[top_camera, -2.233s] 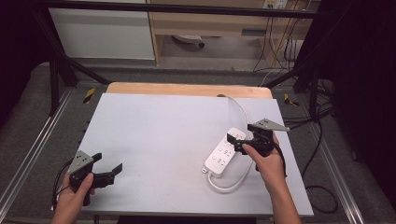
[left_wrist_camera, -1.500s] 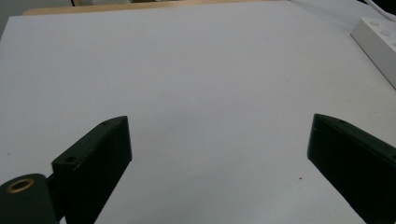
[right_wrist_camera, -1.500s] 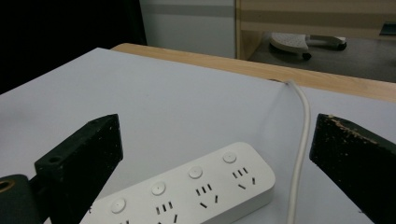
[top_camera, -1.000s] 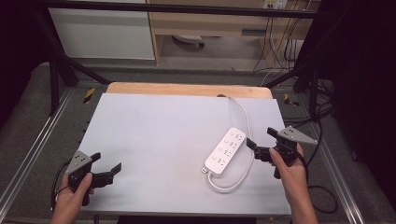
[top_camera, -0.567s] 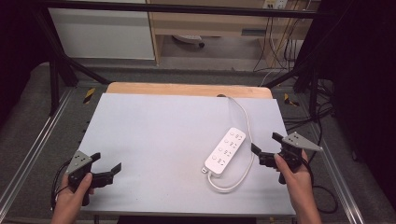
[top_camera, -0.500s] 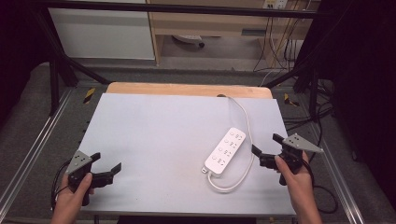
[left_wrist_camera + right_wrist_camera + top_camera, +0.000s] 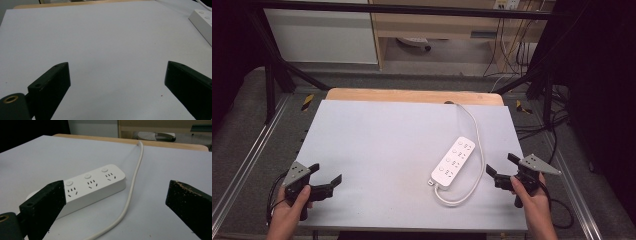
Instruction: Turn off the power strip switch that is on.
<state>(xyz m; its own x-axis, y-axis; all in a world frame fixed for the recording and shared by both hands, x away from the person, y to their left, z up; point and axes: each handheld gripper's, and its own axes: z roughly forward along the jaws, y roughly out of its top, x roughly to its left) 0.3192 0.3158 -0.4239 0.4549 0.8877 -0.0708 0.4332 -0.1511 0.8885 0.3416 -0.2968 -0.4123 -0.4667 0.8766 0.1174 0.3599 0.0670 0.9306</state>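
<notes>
A white power strip (image 7: 453, 162) lies at an angle on the right half of the white tabletop (image 7: 382, 135). Its white cable (image 7: 477, 150) loops from the near end and runs up its right side to the far edge. My right gripper (image 7: 499, 163) is open, a short way right of the strip and apart from it. The right gripper view has the strip (image 7: 92, 185) and cable (image 7: 132, 187) ahead between wide-spread jaws (image 7: 116, 195). My left gripper (image 7: 327, 172) is open near the front left corner, with bare table between its jaws (image 7: 116, 75). An end of the strip (image 7: 203, 20) is at the upper right of the left gripper view.
A wooden strip (image 7: 412, 95) borders the table's far edge. Metal rails (image 7: 242, 165) run along both sides. Beyond the table stand a white cabinet (image 7: 322, 35) and a wooden shelf unit (image 7: 437, 25), with cables (image 7: 507, 35) hanging at the back right.
My right gripper has drawn back from the power strip's far end to the right and toward the front edge. The strip stays put. The left gripper has hardly moved.
</notes>
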